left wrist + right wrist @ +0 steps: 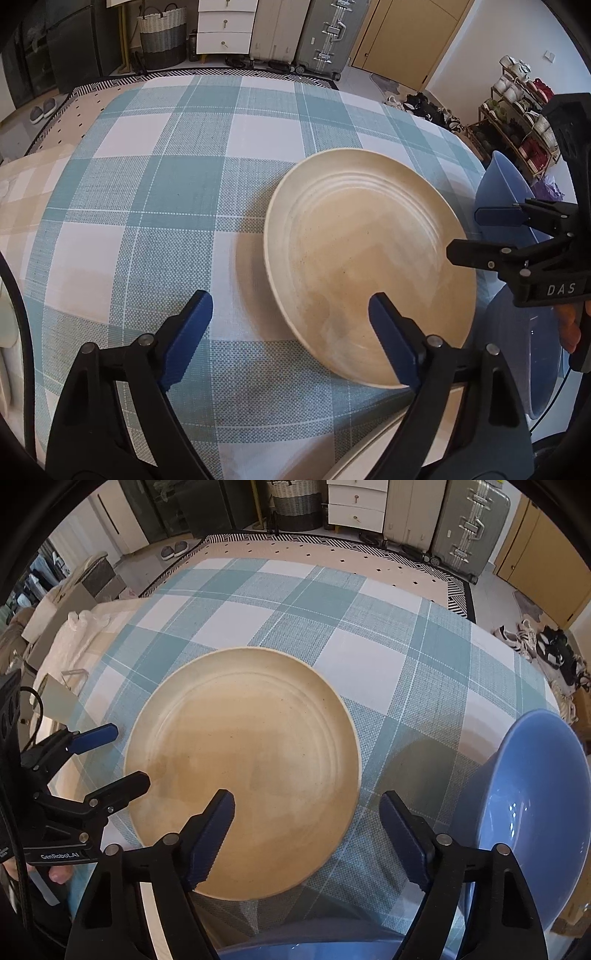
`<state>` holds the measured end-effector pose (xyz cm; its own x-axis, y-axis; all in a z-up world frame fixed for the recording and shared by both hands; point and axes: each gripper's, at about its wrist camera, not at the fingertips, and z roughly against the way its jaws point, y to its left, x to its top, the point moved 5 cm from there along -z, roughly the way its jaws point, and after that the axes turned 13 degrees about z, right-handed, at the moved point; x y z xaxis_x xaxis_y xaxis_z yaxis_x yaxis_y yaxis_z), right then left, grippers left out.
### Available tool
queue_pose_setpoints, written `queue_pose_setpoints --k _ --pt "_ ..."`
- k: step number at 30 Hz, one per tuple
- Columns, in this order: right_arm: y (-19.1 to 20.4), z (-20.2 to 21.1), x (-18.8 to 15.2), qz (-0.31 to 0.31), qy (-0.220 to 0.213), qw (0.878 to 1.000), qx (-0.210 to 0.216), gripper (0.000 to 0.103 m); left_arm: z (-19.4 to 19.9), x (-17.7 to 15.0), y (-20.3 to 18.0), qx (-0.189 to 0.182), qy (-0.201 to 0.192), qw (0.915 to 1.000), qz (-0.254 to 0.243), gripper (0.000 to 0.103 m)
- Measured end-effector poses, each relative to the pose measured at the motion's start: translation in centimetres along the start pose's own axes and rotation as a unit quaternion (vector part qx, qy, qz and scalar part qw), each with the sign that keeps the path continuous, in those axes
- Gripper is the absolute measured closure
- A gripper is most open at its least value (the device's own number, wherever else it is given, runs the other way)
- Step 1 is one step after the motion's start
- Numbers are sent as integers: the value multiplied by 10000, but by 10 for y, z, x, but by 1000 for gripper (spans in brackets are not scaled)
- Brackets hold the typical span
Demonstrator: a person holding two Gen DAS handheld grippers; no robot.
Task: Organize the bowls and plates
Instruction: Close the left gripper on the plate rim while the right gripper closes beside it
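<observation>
Cream plate (243,768), blue bowl (535,812), teal-and-white checked tablecloth (147,206), black-and-white patterned rug (325,550)

The left gripper (291,336) points steeply down, its blue-padded jaws spread wide with nothing pressed between them. The right gripper (306,834) tilts down steeper still, jaws likewise apart and gripping nothing. Each shows at the edge of the other's view, the two near one another side by side, with fingertips (59,877) of the holding hand just visible beneath the left one.
</observation>
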<state>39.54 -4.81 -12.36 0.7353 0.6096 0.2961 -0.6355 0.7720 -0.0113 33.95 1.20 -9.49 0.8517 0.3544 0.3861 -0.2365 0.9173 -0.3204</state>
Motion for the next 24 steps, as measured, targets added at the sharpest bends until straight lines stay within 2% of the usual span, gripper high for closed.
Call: queue_pose_setpoints --k 4,13,19,24 --pt "4 -4 4 218 89 9995 -197 21 -4 0 0 48 20 10000 -68 23" --pt "5 -20 7 472 385 9971 -465 34 -9 -1 -2 104 35 9998 -189 39" --pt "3 -27 4 549 506 9957 -549 46 -12 -4 -4 138 74 9995 -259 54" --pt "-1 -25 1 576 512 9943 -740 62 -15 -8 -5 154 159 9994 -262 73"
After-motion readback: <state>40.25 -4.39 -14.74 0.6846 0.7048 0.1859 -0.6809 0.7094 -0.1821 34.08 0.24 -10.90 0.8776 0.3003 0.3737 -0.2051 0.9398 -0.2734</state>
